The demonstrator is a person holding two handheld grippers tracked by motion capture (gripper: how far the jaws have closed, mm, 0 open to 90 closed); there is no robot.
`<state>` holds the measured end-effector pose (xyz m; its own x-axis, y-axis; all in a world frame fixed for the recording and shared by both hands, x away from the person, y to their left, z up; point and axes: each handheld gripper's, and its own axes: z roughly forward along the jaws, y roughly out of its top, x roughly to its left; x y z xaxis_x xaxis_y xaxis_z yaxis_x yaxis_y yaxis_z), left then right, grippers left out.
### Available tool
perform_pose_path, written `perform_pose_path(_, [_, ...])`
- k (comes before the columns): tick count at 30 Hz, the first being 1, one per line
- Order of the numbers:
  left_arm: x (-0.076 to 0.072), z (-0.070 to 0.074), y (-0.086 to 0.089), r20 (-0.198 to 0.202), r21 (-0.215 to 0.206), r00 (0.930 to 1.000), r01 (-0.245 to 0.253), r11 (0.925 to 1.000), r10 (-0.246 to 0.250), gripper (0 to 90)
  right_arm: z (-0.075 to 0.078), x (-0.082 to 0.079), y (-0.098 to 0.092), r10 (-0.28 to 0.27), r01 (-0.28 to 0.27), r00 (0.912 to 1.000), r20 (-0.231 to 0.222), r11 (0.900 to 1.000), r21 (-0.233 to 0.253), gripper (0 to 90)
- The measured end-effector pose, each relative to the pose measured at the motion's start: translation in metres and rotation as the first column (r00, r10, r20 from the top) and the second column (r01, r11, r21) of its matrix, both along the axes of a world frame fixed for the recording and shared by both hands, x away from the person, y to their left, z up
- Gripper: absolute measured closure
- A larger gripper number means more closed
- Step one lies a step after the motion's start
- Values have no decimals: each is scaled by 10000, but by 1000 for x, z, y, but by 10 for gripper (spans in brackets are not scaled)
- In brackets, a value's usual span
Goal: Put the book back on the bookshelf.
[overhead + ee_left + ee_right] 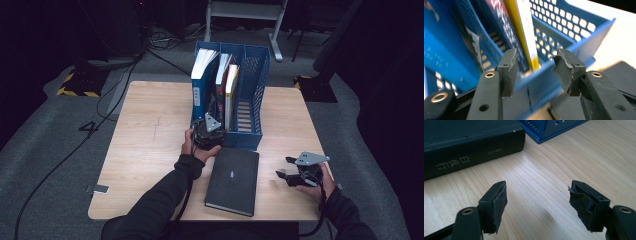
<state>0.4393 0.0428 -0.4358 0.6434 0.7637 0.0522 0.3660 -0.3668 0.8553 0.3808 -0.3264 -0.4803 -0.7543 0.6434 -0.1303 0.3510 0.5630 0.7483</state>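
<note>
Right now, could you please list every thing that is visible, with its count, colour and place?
file rack: one, blue, three compartments, on the far middle of the table.
books in rack: about four, upright; a blue-spined one in the left compartment, the others, one with a yellow spine, in the middle compartment; the right compartment looks empty.
black book: one, lying flat on the table in front of the rack.
table: one, light wood.
small flat object: one, grey, at the table's near left corner; too small to identify.
cables: several, black, on the grey floor to the left.
left gripper: black, jaws open, at the rack's front edge.
right gripper: black, jaws open, over bare table right of the black book.
</note>
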Motion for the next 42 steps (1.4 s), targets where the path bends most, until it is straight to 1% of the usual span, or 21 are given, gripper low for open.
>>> perform_pose_path(2, [-8,0,10,194,-5,9996,226,9997,-226,503,0,-1,1,-6,6,10000,6,10000,-2,302])
perform_pose_path(4, [-13,0,17,80,24,9994,332,9994,-333,498,1,-2,3,27,-27,10000,-18,10000,39,302])
perform_pose_path(8, [-23,1,26,123,218,9978,644,9977,-646,491,2,-3,6,88,-88,10000,-2,9999,70,300])
perform_pose_path(10, [-31,0,30,122,227,9959,889,9958,-892,487,3,-4,7,102,-102,9999,1,9999,79,300])
perform_pose_path(13, [-39,-2,34,127,512,9935,1127,9923,-1135,478,4,-6,9,142,-142,9999,8,9998,129,293])
perform_pose_path(15, [-44,-6,38,-10,570,9898,1421,9882,-1423,472,4,-6,10,195,-194,9998,-19,9997,169,292])
perform_pose_path(16, [-46,-7,38,-70,619,9894,1453,9875,-1451,470,4,-7,11,222,-222,9998,-11,9996,148,291])
perform_pose_path(19, [-53,-15,42,-293,1016,9850,1724,9798,-1702,464,5,-9,13,313,-312,9995,-10,9994,158,291])
perform_pose_path(23, [-60,-23,47,-533,1319,9797,1986,9712,-1931,453,7,-13,17,450,-448,9990,-52,9987,251,290])
perform_pose_path(24, [-62,-26,50,-619,1419,9754,2184,9655,-2115,451,7,-13,18,495,-492,9988,-71,9984,265,290])
perform_pose_path(26, [-66,-30,52,-763,1416,9711,2352,9616,-2263,448,7,-16,21,606,-603,9981,-119,9978,273,288])
perform_pose_path(29, [-73,-37,56,-1081,1500,9571,2830,9473,-2689,446,8,-20,25,781,-773,9968,-193,9962,392,288])
perform_pose_path(32, [-80,-41,58,-1448,1451,9401,3287,9332,-3086,445,8,-25,31,989,-971,9945,-354,9940,502,288])
perform_pose_path(34, [-86,-44,58,-1640,1494,9271,3610,9205,-3370,448,7,-28,35,1157,-1137,9924,-410,9924,477,287])
perform_pose_path(35, [-88,-45,59,-1808,1518,9153,3875,9093,-3599,451,7,-30,37,1233,-1212,9914,-450,9916,458,288])
perform_pose_path(36, [-90,-47,59,-1938,1449,9042,4100,9005,-3805,454,6,-31,39,1329,-1308,9899,-496,9905,426,288])
perform_pose_path(37, [-92,-48,59,-2064,1428,8967,4235,8946,-3916,454,6,-33,41,1422,-1401,9884,-530,9892,423,288])
perform_pose_path(38, [-93,-49,59,-2233,1353,8891,4342,8906,-3995,449,5,-34,44,1462,-1443,9876,-567,9888,372,288])
perform_pose_path(39, [-95,-49,59,-2302,1335,8845,4418,8871,-4059,438,5,-35,45,1518,-1502,9868,-563,9881,332,289])
perform_pose_path(41, [-97,-50,59,-2323,1357,8834,4439,8858,-4071,428,5,-37,47,1582,-1568,9857,-572,9872,291,289])
perform_pose_path(42, [-99,-50,59,-2410,1340,8790,4501,8829,-4115,428,4,-38,49,1614,-1600,9851,-591,9867,279,290])
